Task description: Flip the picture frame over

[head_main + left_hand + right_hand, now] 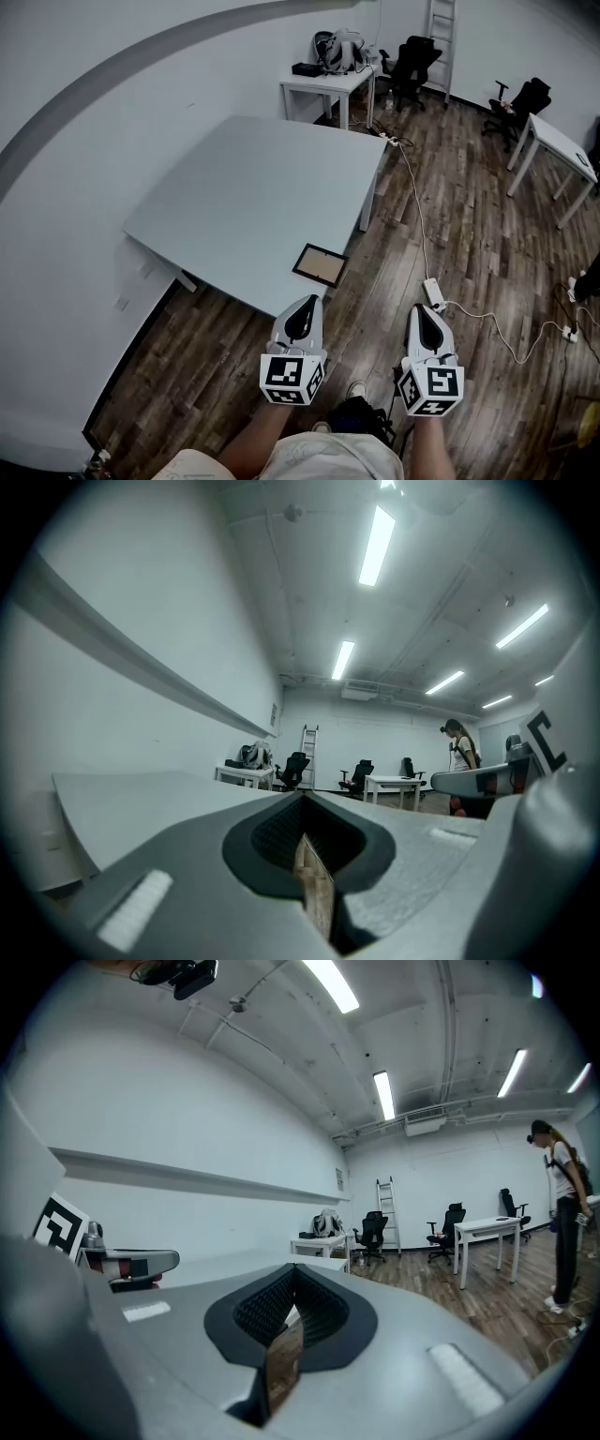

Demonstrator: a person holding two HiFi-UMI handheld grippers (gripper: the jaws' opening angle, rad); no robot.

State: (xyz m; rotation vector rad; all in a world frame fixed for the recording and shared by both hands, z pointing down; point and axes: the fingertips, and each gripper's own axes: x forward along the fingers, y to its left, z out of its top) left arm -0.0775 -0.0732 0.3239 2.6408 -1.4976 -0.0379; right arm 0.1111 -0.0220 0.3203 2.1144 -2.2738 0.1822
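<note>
Plainly left gripper [306, 305] and right gripper [424, 314] are closed, empty — picture frame [320, 264] on table [253, 187] edge, perhaps face-up, too small

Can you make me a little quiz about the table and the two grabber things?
1. True or false: the picture frame is standing upright.
2. The fingers of the left gripper and the right gripper are: A) wide apart, B) shut with nothing between them, C) clamped on the frame.
3. Which gripper is nearer the frame?

Key
1. False. It lies flat on the grey table, near a corner.
2. B.
3. The left gripper.
</note>
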